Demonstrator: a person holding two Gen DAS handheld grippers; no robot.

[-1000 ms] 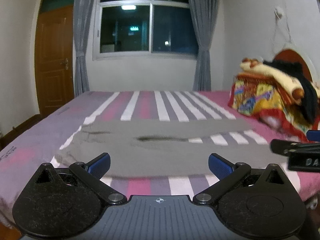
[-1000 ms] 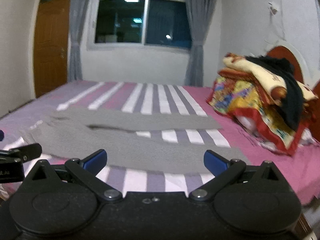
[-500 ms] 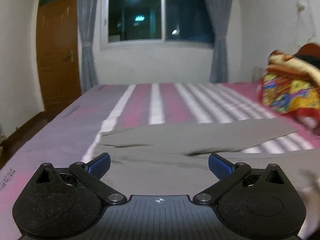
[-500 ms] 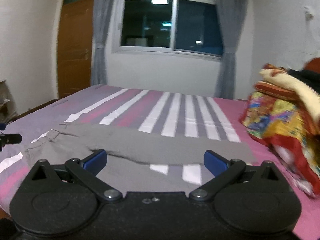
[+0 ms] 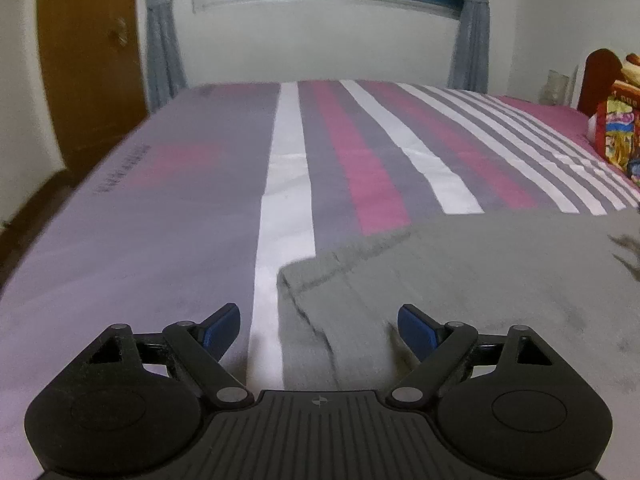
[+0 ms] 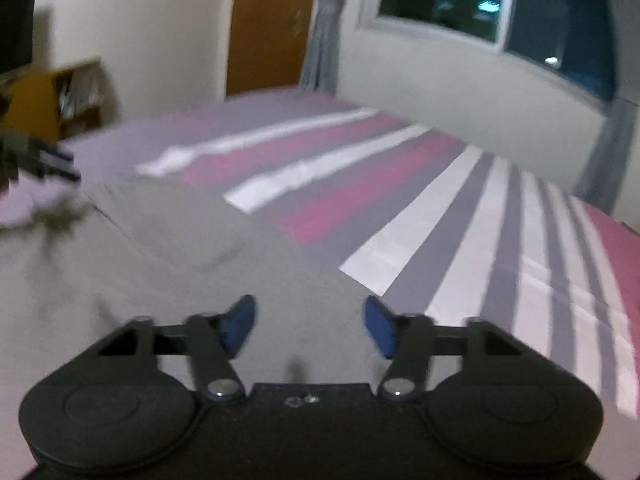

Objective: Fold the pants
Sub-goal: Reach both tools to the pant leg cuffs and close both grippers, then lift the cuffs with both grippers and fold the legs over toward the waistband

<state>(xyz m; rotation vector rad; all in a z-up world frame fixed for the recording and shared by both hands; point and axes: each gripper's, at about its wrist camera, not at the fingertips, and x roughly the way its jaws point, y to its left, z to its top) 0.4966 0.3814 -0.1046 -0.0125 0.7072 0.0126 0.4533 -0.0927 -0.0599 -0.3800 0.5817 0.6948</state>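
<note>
Grey soft cotton pants (image 5: 480, 280) lie flat, unfolded, on the striped bed (image 5: 200, 200); both grippers' fingers have just been closing, still spread above the pants' waist, pinching nothing.

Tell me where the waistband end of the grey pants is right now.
In the left wrist view, the grey pants end at a corner just ahead of the left gripper, beside the bedsheet's white stripe, lying flat on the bed.

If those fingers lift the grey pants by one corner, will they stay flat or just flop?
The soft grey fabric pants would probably flop: they lie limp with creases near the waistband corner. They look light and thin, hugging the striped bedsheet, so the rest would likely drag and bunch rather than lift flat.
</note>
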